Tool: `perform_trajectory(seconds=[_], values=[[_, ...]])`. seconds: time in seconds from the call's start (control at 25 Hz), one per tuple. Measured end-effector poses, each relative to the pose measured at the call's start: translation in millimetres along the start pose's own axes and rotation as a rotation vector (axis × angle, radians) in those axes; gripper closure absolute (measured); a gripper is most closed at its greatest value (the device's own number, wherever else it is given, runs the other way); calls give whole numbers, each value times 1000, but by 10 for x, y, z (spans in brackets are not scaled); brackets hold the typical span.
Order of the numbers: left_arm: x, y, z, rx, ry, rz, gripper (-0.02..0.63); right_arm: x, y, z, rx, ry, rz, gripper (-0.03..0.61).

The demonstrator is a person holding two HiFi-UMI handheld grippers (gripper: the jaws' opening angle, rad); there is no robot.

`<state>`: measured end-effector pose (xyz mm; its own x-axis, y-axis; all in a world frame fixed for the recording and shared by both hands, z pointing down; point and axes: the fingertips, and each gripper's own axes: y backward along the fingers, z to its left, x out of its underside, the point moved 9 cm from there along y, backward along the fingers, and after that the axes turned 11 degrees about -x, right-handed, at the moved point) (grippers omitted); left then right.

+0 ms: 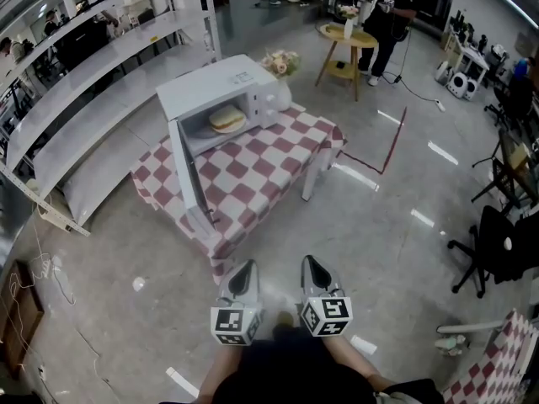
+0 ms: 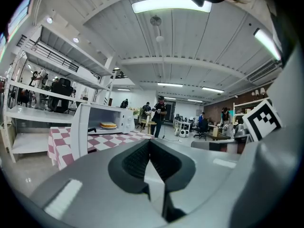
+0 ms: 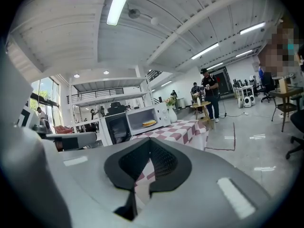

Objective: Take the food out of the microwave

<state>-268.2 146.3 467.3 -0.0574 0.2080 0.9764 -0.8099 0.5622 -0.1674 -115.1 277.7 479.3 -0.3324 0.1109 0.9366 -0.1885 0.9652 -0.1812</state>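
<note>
Both tools shut on nothing: the left claw [image 1: 242, 269] and right claw [image 1: 313, 264] are held side by side above the floor, well short of the checkered bench [image 1: 282, 154]. At their 11 o'clock, the food [image 1: 227, 119] (a pale, flat round) sits inside the microwave [image 1: 210, 87] — door [image 1: 187, 171] swung open.

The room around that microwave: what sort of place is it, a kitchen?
Likely a lab or workshop hall, not a kitchen: bare concrete floor, long white industrial shelving, and the microwave on a lone checkered table mid-room, with an office chair nearby.
</note>
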Motion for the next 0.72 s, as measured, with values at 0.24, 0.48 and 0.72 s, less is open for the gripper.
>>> perform_trajectory(seconds=[0.24,0.48,0.72], values=[[24,-193,-47,-38,8,-12,604,-47,-157,-201,-33,14,9,578],[64,-283,-116,-54,17,-17,604,-52,-246,-321,-56,18,11,578],[107,-307,-169,-60,14,-10,604,-6,-226,-381,-65,10,17,578]])
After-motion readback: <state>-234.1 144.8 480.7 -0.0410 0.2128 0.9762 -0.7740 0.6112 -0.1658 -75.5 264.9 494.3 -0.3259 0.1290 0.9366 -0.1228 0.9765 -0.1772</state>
